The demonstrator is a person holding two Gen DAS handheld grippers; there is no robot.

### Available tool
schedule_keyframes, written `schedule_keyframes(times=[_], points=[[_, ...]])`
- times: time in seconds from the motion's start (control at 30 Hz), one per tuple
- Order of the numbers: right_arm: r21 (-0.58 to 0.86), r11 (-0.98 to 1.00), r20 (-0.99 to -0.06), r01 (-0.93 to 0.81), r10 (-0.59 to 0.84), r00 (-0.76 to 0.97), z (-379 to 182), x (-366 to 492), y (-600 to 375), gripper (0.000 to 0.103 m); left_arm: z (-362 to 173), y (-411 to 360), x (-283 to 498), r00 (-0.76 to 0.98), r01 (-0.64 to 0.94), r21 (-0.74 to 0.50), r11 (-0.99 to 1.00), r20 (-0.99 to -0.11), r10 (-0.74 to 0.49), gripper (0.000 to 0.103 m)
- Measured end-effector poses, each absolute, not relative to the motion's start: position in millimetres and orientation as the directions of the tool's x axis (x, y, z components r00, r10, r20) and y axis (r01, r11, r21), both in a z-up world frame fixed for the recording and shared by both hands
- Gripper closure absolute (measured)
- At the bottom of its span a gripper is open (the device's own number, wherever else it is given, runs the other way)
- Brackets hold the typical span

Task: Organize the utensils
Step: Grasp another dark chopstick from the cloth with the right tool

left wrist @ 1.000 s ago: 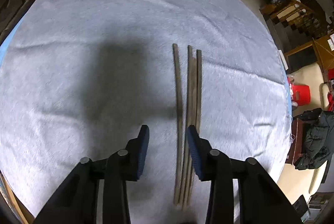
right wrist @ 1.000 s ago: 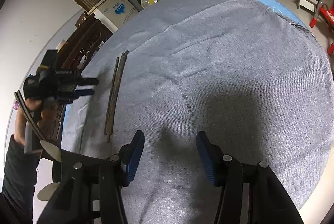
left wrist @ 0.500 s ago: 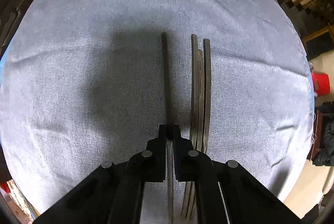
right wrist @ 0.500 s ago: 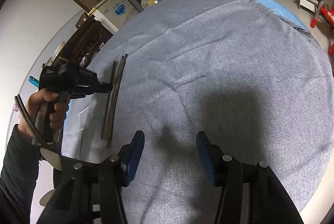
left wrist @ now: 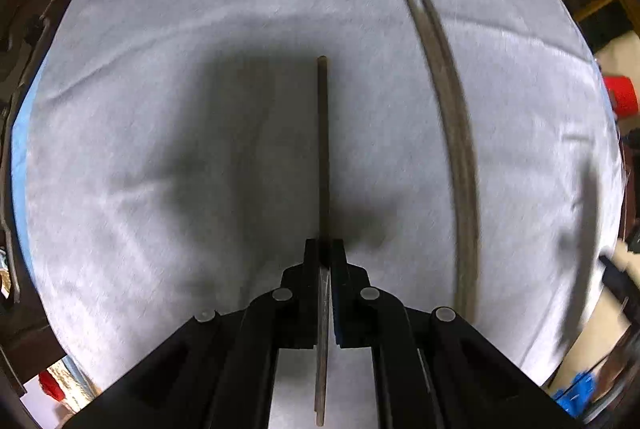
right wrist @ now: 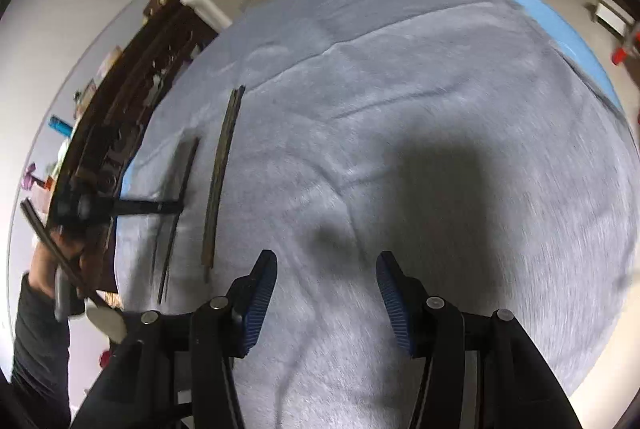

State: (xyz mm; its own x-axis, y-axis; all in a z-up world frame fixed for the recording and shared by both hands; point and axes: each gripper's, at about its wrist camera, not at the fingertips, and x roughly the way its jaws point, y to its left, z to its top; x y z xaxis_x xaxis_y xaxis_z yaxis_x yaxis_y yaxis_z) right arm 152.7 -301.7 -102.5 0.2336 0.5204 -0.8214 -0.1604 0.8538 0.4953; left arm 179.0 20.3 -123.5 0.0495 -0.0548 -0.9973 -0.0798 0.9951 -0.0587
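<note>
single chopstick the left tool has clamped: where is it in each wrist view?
Left wrist: the single chopstick runs straight up the centre, pinched in the left tool.
Right wrist: far left, a dark stick crossing the tip of the left tool, blurred.
Shared landmark: the chopstick bundle lying on the grey cloth, right of the stick in both views.
</note>
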Motion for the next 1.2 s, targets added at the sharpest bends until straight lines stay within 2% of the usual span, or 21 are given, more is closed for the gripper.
schedule_keyframes(times=[0.23,0.47,0.63,0.9,0.93,0.97,1.2], points=[[0.439,0.858,-0.885,-0.267,0.464,0.035,-107,226,-216,0.047,-125,42,157,0.082,-0.123,-0.127,0.984,-0.990,-0.117,0.098],[0.295,0.902,-0.952,-0.315,0.305,-0.018,-125,264,-137,0.048,-120,76,142,0.099,-0.140,-0.186,0.972,-0.980,-0.173,0.097],[0.208,0.916,-0.977,-0.342,0.210,-0.034,-135,271,-106,0.061,-122,76,141,0.109,-0.132,-0.195,0.972,-0.977,-0.182,0.097],[0.154,0.907,-0.988,-0.391,0.154,-0.031,-133,267,-79,0.070,-113,65,143,0.118,-0.127,-0.188,0.974,-0.978,-0.174,0.097],[0.153,0.906,-0.988,-0.396,0.150,-0.038,-133,268,-80,0.081,-113,65,143,0.119,-0.126,-0.189,0.974,-0.978,-0.174,0.097],[0.126,0.906,-0.992,-0.404,0.119,-0.043,-135,268,-79,0.084,-113,66,143,0.118,-0.126,-0.190,0.974,-0.977,-0.176,0.097],[0.146,0.921,-0.989,-0.360,0.131,-0.065,-139,275,-103,0.083,-115,64,145,0.107,-0.128,-0.185,0.974,-0.979,-0.172,0.096]])
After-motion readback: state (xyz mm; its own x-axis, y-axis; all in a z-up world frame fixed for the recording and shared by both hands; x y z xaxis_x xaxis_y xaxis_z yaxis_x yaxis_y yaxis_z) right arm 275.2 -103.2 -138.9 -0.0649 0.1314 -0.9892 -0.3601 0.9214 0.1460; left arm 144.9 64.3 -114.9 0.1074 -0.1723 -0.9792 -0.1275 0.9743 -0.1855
